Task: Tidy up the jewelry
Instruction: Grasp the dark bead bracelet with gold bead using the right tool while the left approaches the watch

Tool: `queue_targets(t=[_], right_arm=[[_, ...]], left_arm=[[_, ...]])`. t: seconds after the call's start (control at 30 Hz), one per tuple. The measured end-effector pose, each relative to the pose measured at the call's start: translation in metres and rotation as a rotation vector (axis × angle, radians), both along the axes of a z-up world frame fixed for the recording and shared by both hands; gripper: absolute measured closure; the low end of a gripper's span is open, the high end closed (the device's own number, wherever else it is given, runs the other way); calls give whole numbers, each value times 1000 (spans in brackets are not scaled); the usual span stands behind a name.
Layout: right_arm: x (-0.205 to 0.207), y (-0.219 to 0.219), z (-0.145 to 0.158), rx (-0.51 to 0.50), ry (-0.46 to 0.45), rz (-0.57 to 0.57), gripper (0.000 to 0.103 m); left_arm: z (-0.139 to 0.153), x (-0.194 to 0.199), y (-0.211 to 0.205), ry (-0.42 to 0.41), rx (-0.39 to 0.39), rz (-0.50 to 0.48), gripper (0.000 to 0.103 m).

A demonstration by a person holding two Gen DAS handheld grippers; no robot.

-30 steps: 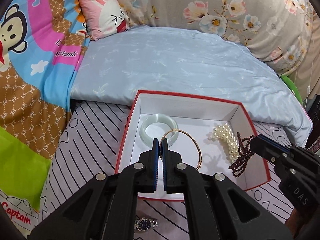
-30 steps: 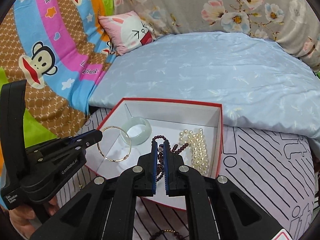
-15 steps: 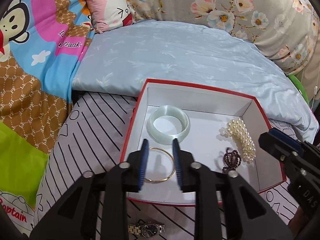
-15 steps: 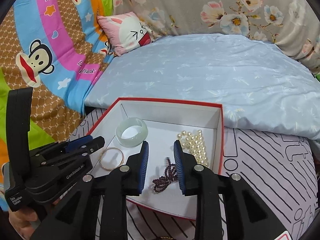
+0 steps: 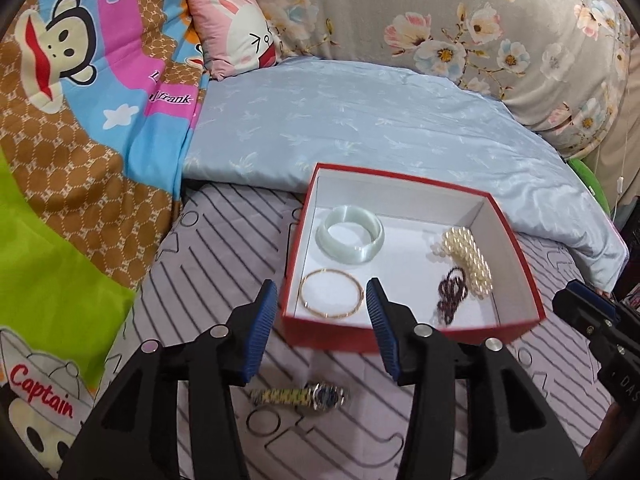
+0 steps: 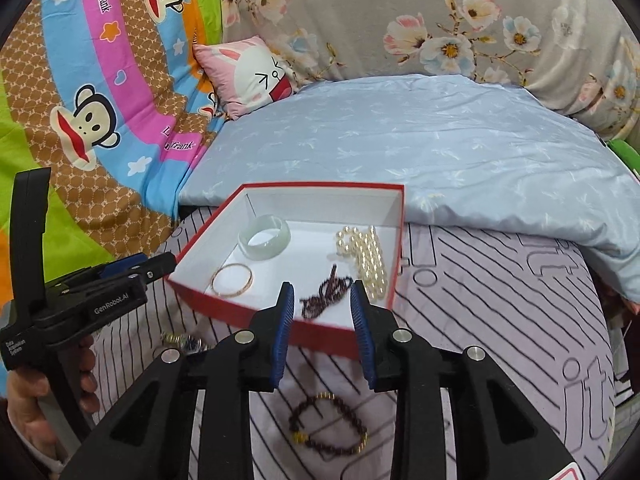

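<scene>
A red box [image 5: 404, 338] [image 6: 280, 322] with a white inside lies on the striped bedsheet. In it are a pale jade bangle [image 5: 350, 234] [image 6: 264, 236], a thin gold bangle [image 5: 331, 298] [image 6: 232, 279], a pearl strand [image 5: 468, 258] [image 6: 364, 256] and a dark bead string [image 5: 452, 294] [image 6: 324, 296]. My left gripper [image 5: 322, 312] is open and empty, just in front of the box's near wall. My right gripper [image 6: 322, 308] is open and empty over the near wall. A wristwatch [image 5: 302, 396] [image 6: 182, 340] and a dark bead bracelet [image 6: 328, 424] lie on the sheet outside the box.
A light blue quilt [image 5: 360, 120] is bunched behind the box. A pink rabbit cushion [image 5: 236, 40] and a monkey-print blanket [image 5: 80, 120] are at the left. A floral cover [image 5: 480, 20] rises at the back.
Both grippers opened and let go: the gold bangle and the dark bead string now lie in the box. Both grippers drew back toward the box's near side.
</scene>
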State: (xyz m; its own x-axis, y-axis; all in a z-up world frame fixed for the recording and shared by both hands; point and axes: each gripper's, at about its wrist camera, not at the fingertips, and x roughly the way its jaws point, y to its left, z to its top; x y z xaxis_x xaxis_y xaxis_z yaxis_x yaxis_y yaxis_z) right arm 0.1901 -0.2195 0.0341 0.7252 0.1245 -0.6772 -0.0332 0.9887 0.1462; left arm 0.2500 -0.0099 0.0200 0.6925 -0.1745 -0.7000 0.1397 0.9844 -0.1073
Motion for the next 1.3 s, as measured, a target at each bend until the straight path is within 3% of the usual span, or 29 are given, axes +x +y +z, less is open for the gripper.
queue_targets(t=[0.1, 0.67, 1.3], right_arm=[[-21, 0, -6, -13, 16, -10, 74], [-99, -7, -56, 35, 153, -55, 74], [-41, -10, -86, -21, 203, -51, 74]], left_arm=[[-6, -18, 8, 19, -4, 7, 52], [-57, -83, 18, 158, 1, 9, 50], [-67, -72, 19, 154, 28, 10, 50]])
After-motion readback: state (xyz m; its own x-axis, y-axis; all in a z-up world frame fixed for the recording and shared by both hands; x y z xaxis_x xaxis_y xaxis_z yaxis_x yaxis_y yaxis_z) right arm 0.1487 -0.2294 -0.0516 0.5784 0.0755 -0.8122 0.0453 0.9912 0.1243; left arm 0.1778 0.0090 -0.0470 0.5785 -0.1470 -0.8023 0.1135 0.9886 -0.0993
